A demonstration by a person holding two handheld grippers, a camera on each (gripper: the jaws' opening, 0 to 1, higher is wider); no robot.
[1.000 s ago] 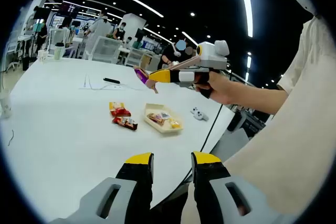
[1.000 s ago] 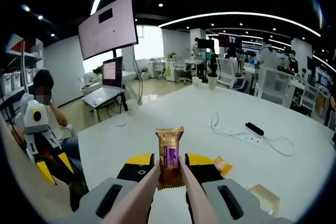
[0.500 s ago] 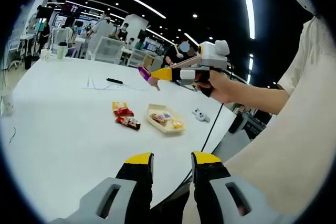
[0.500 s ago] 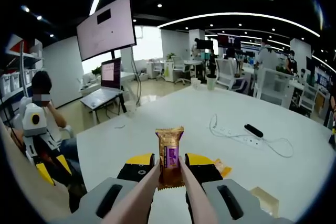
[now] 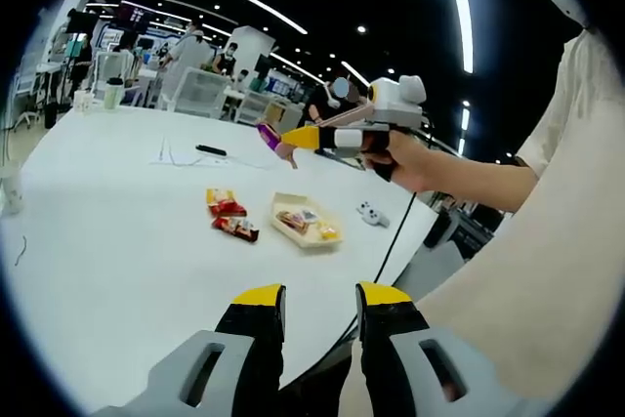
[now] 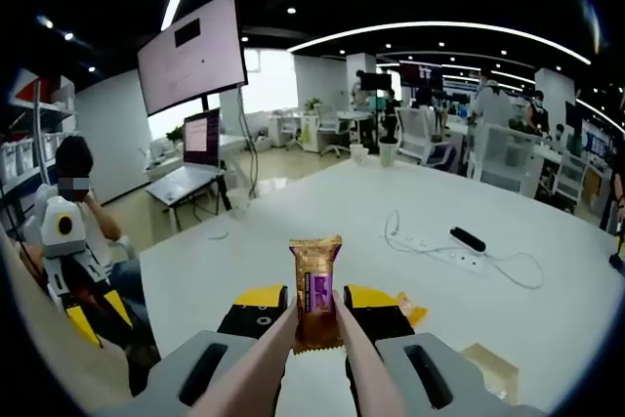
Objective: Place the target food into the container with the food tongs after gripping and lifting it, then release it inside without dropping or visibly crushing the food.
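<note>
The right gripper [image 6: 313, 312] grips pink food tongs [image 6: 363, 373] whose tips pinch a gold snack bar [image 6: 314, 292], upright, held high over the worktop [image 5: 117, 241]. The container [image 5: 304, 224] lies below and ahead of it. The left gripper [image 5: 318, 312], jaws narrowly parted and empty, is farther off.

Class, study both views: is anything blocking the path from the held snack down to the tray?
Nothing visible does. The right gripper holds the snack in tongs above the table; the tray lies open-topped beside two loose packets.
</note>
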